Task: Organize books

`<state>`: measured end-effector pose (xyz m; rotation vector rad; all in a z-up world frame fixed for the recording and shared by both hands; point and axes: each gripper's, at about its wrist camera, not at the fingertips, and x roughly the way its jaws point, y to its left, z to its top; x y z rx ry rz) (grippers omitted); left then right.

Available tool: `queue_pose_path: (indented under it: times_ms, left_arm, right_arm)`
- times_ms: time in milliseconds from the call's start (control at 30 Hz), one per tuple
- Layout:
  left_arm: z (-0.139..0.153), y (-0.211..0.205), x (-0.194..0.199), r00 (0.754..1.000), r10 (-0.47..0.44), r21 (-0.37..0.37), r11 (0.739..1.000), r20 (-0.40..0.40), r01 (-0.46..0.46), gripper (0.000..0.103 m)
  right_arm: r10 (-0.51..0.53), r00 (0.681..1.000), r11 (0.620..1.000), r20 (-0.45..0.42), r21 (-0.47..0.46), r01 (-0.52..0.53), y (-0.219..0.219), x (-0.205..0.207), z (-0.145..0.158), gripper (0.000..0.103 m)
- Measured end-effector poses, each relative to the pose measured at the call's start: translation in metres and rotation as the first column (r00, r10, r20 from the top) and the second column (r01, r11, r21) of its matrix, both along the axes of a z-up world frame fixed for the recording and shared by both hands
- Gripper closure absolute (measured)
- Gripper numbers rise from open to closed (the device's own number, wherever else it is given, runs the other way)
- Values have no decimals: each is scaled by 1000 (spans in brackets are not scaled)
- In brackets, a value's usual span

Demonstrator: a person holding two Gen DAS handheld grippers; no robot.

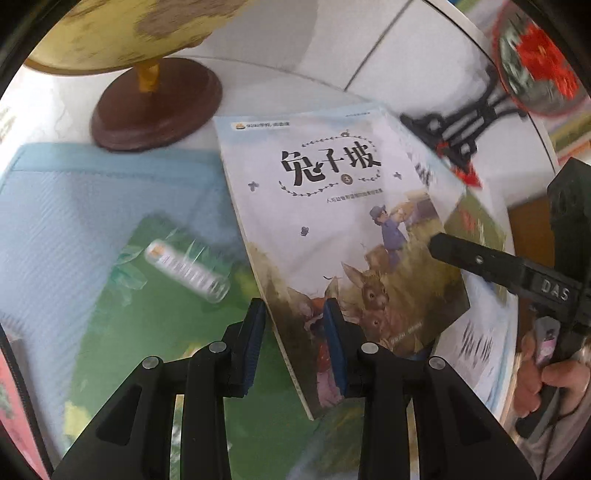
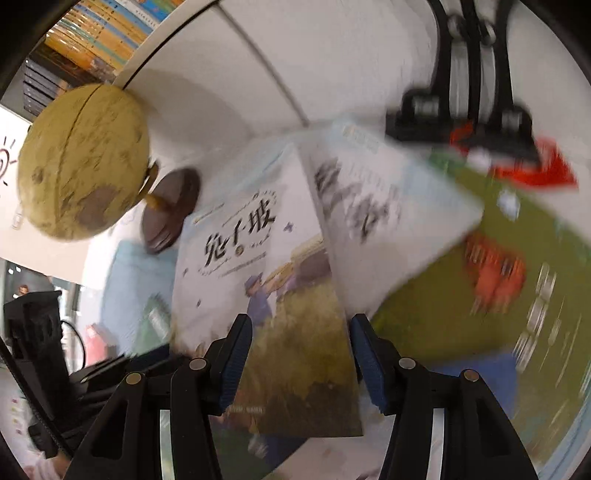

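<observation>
A book with rabbits on its cover is tilted above other books. My left gripper stands narrow over the book's left edge, with its right pad on the cover, and appears shut on it. My right gripper straddles the book's right edge with its jaws wide apart and not pressing on it. One of its fingers lies over the cover in the left wrist view. A second book of the same series lies beneath, at the right. A green book lies flat at the left.
A yellow globe on a brown base stands behind the books. A light blue mat covers the surface at the left. A black stand carries a round red-flowered piece. A shelf of books is far back.
</observation>
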<state>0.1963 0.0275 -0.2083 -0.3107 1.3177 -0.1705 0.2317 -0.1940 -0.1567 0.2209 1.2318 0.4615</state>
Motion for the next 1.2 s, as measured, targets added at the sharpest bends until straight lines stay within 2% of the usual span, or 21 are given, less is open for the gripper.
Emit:
queue_pose_path:
  times_ms: [67,133,300,533,700,833,967,1100,1200]
  left_arm:
    - [1,10,-16,1000,-24,-2,1000,-10,24,74]
    - [0,21,-39,999,-45,6,999,-22,45,74]
    - [-7,52,-101,995,-63,-24,998,-76,62,75]
    - [-12,73,-173,986,-84,-103,992,-143,70,76]
    - [-21,77,-211,974,-113,-162,983,-197,82,76]
    - [-25,89,-217,972,-99,-219,974,-215,51,76]
    - [-31,88,-207,970,-127,-266,962,-206,70,76]
    - [-33,92,-199,968,-141,-307,949,-206,72,76]
    - [-35,93,-191,968,-134,-316,947,-212,62,77]
  right_arm:
    - [17,1000,1000,1,5,-17,8,-24,0,48]
    - [44,998,999,-35,20,-43,20,-49,-6,48]
    - [85,994,995,-73,55,-82,48,-113,-16,48]
    - [46,987,992,-153,127,-27,65,-216,-39,48]
    - [21,973,989,-232,145,13,59,-265,-60,48]
    - [-7,974,976,-228,212,56,41,-279,-71,51]
    - [-5,975,954,-221,293,72,33,-274,-77,52]
    - [58,983,961,-172,275,-8,40,-265,-73,52]
    - [63,984,964,-169,267,-16,41,-260,-70,59]
